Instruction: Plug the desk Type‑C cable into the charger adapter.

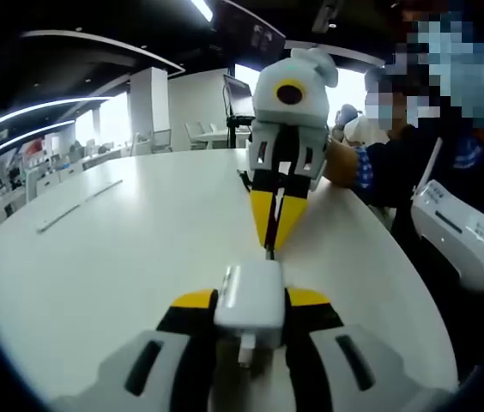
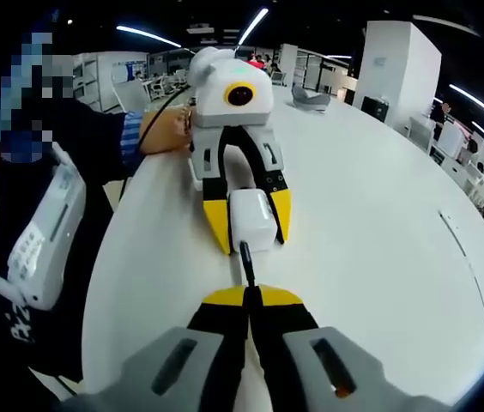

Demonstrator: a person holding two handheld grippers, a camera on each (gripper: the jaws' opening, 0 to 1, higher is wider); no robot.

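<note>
Left gripper (image 1: 249,302) clamping adapter (image 1: 250,307), right gripper (image 2: 249,296) pinching cable (image 2: 246,258)

My two hand-held grippers face each other nose to nose near the worktop (image 2: 379,257) edge where I stand, so between them there is almost no gap. Toward the far edge, the worktop lies bare and open to pass. My body blocks the near edge.

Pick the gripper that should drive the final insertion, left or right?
Right. The right gripper pinches the Type-C cable, plug tip aimed at the charger adapter. The left gripper clamps that adapter, so it likely just braces.
</note>
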